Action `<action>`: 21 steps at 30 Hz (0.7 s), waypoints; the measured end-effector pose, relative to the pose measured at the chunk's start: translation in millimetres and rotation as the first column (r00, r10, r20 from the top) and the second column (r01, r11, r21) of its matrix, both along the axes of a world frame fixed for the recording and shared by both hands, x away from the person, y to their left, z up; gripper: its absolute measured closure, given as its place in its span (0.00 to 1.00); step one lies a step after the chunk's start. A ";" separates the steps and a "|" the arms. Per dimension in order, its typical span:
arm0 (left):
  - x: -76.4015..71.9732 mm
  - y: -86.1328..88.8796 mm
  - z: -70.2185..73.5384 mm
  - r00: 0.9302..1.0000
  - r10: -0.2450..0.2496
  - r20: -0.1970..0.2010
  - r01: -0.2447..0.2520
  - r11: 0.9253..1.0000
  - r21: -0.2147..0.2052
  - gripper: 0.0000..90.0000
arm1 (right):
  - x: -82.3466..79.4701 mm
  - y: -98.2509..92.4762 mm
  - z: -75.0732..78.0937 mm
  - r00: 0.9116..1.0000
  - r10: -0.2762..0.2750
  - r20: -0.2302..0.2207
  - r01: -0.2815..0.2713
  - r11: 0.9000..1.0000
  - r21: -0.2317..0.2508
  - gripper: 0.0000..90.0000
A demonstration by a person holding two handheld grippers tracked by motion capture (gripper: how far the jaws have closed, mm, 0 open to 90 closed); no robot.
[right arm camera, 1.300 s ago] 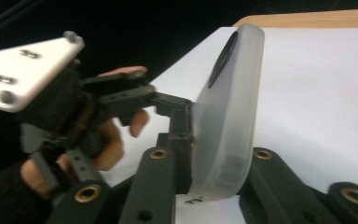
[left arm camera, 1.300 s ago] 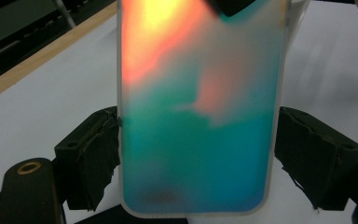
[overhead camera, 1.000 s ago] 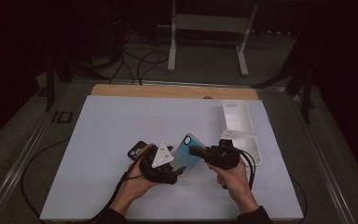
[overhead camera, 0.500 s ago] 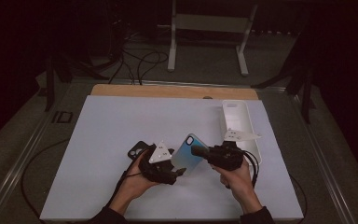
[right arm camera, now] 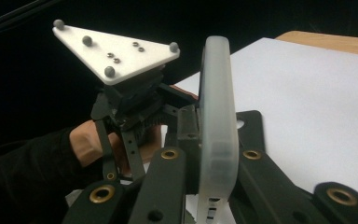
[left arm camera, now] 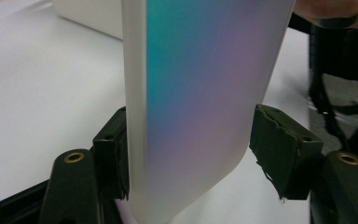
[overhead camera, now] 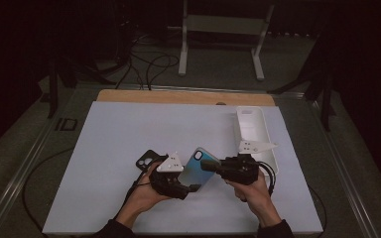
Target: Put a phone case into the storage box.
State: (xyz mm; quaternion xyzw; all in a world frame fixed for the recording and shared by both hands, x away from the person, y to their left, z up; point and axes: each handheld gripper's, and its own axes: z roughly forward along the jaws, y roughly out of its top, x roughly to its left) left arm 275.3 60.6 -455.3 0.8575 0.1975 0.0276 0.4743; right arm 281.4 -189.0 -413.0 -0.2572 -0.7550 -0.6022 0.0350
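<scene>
A phone in a blue-to-purple shimmering case (overhead camera: 198, 167) is held tilted above the white table (overhead camera: 129, 129). My right gripper (overhead camera: 211, 166) is shut on its upper part, and the right gripper view shows the jaws clamped flat on the phone's pale edge (right arm camera: 219, 116). My left gripper (overhead camera: 189, 185) reaches to its lower end from the left. The phone (left arm camera: 205, 93) stands between the left gripper's pads: the left pad (left arm camera: 114, 154) touches the side and the right pad (left arm camera: 279, 149) stands just off it. Those jaws have just been closing.
A black phone case (overhead camera: 145, 159) lies flat on the table behind my left hand. A white case (overhead camera: 254, 130) lies at the right near the table's edge. A wooden strip (overhead camera: 178, 96) runs along the table's far side, with a stand and cables on the floor beyond.
Both hands keep their place. The phone's lower end sits slightly deeper at the left gripper than a second ago.
</scene>
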 end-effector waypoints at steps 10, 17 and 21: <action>-2.2 1.9 0.3 0.999 -0.046 -0.003 0.046 0.999 0.000 0.67 | 2.4 -5.8 4.3 0.999 0.014 0.038 -0.013 0.999 -0.042 0.88; -1.2 1.7 -1.9 0.999 -0.044 -0.015 0.044 0.999 0.008 0.76 | 2.9 -5.1 4.6 0.998 -0.013 0.063 0.019 0.996 -0.085 0.78; -2.9 3.0 0.1 0.999 -0.048 -0.007 0.048 0.999 0.000 0.79 | 3.5 -6.5 5.6 0.998 -0.002 0.064 0.007 0.997 -0.076 0.74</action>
